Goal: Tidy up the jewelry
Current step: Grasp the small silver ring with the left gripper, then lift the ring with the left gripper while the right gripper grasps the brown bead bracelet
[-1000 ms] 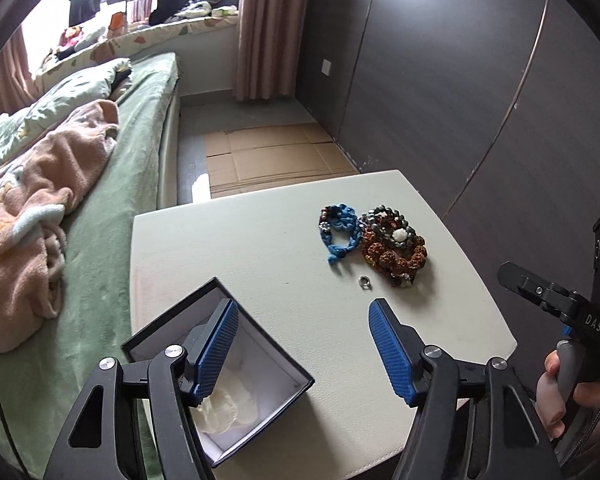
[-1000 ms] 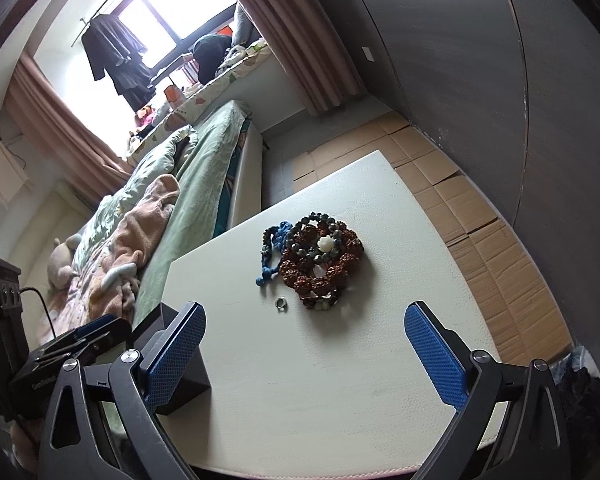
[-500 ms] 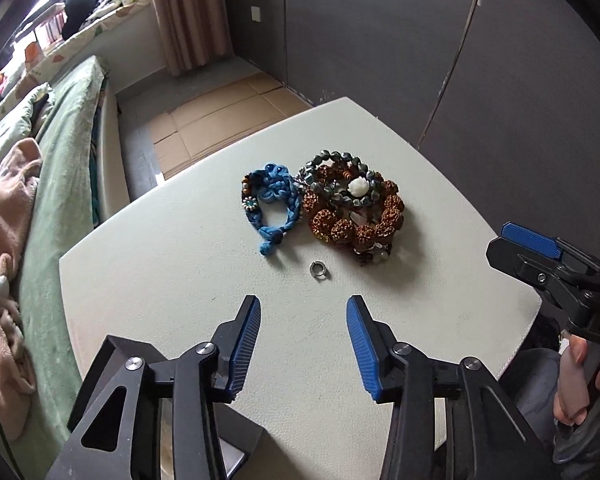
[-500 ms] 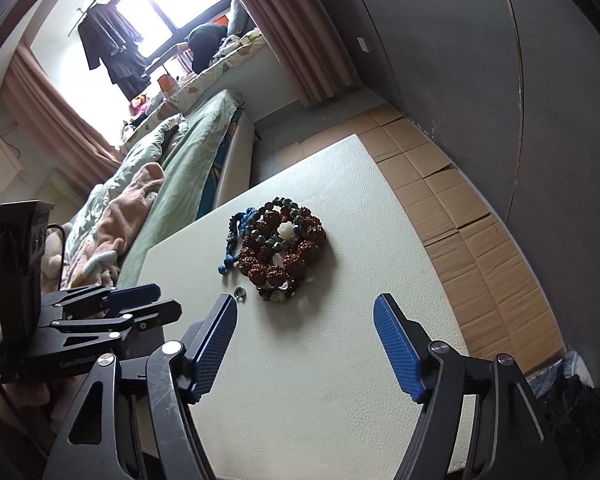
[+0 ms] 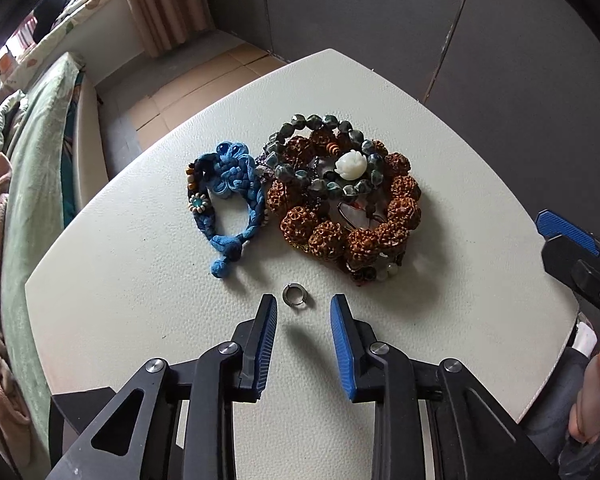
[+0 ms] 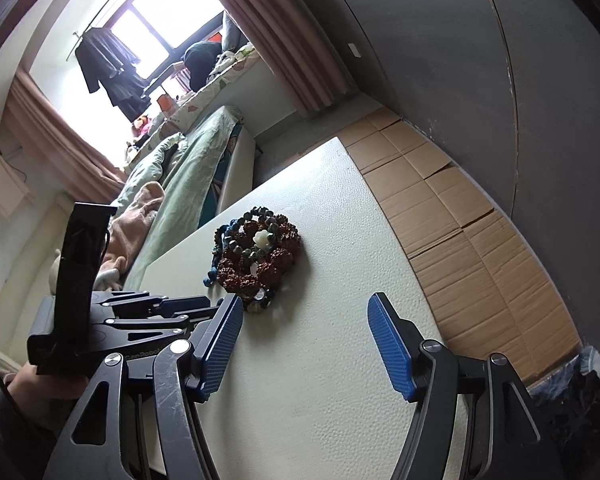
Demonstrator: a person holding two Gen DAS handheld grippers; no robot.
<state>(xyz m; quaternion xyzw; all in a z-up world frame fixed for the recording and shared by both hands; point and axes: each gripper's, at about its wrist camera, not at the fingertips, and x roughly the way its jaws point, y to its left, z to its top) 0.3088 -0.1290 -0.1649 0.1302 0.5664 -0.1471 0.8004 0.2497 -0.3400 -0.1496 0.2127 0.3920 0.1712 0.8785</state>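
Slippage is the main risk: the small metal ring [image 5: 295, 294] lies flat on the table [image 5: 140, 288], thin and smooth, and the pads of the left gripper [image 5: 303, 305] could ride over its rim or flick it sideways as they close. It might then skid toward the blue braided bracelet [image 5: 226, 194] or under the heap of brown and grey-green bead strands [image 5: 340, 196] (a bad place to lose something that small). Closing too low could also scrape the pads on the textured tabletop.

The left gripper stands narrowly parted and empty, its 2 blue pads flanking the ring just short of it, touching nothing. The right gripper [image 6: 304, 318] is spread wide and empty, off to the side above bare table, near the bead heap.

The ring is a plain silvery band, lying apart from the bracelet and the beads, just in front of both. A white carved flower bead [image 5: 351, 165] sits on top of the heap.
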